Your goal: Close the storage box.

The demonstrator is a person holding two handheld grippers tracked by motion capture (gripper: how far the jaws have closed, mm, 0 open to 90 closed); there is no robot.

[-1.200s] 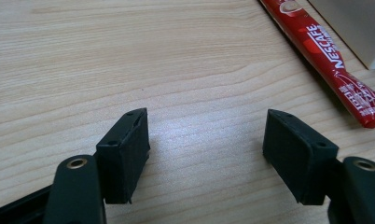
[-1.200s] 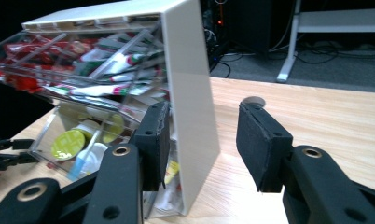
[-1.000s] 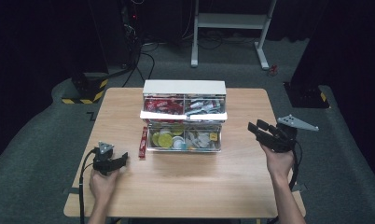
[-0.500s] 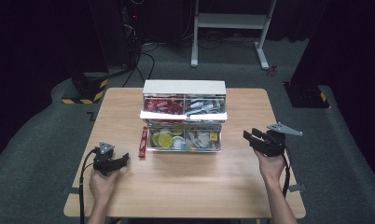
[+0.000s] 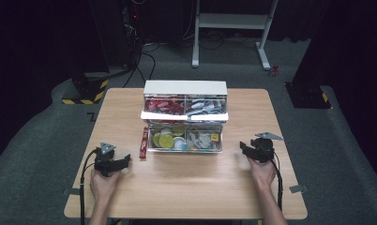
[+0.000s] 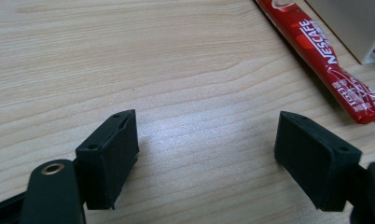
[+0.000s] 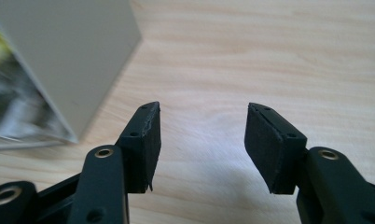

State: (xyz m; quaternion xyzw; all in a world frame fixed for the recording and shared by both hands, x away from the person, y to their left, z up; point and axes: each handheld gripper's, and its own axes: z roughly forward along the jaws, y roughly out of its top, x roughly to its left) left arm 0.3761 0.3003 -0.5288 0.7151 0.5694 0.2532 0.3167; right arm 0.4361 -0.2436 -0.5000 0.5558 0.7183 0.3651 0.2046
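Dark curtains ring the wooden tabletop [image 5: 186, 187], where the left tongs [image 5: 123, 161] and right tongs [image 5: 244, 148] have just been opening, nothing between them, while the red coffee sachet [image 5: 143, 144], likely light, limp and slippery, lies beside the drawer box [image 5: 185, 88], best pinched mid-length.

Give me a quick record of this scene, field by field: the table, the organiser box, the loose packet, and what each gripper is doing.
surface: wooden table
organiser: two-tier box mid-table, compartments holding packets and small items
loose item: red Nescafe stick packet flat on the table, just left of the box
left gripper: jaws have just been opening; open, nothing between them, low over bare wood near the packet
right gripper: jaws have just been opening; open, nothing between them, beside the box's right side
held items: none
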